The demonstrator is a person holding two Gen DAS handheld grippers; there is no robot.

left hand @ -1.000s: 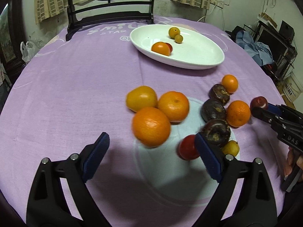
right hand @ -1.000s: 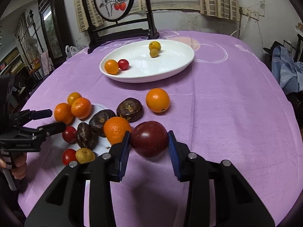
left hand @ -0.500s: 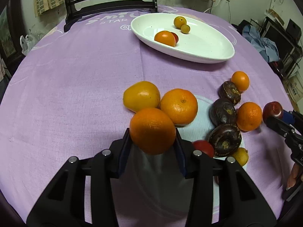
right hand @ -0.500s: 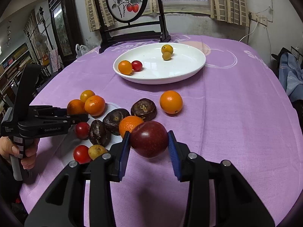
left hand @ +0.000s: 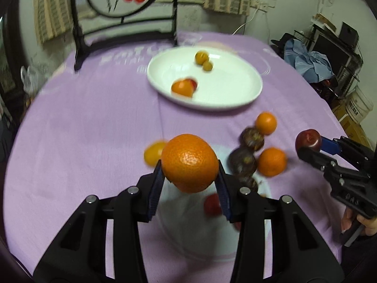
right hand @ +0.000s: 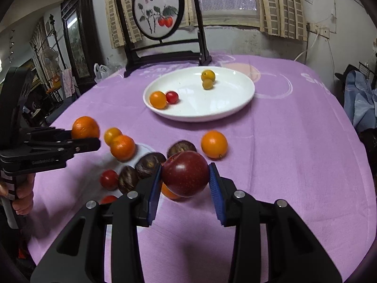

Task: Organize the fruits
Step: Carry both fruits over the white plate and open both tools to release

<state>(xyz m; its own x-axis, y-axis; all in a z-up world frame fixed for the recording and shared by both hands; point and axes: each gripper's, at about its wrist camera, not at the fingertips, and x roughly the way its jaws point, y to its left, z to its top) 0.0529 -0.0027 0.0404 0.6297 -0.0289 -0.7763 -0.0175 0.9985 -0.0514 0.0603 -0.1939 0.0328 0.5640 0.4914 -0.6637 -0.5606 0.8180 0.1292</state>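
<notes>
My left gripper [left hand: 189, 184] is shut on a large orange [left hand: 189, 162] and holds it above the table; it also shows in the right wrist view [right hand: 85, 127]. My right gripper [right hand: 185, 188] is shut on a dark red plum [right hand: 185, 173], also lifted; the plum shows in the left wrist view [left hand: 308, 139]. A white oval dish [right hand: 226, 108] at the far side holds an orange, a red tomato and two small yellow fruits. Loose oranges [right hand: 214, 144], dark brown fruits [right hand: 150, 162] and tomatoes [right hand: 108, 179] lie on the purple cloth below.
A black chair with a round painted panel [right hand: 156, 14] stands behind the table. A flat pale plate [left hand: 207, 235] lies under the loose fruit. Clothes and boxes [left hand: 313, 63] stand off the table's right side.
My left gripper closed on the large orange and lifted it off the table. My right gripper also rose with the plum. Both views now tilt toward the white dish.
</notes>
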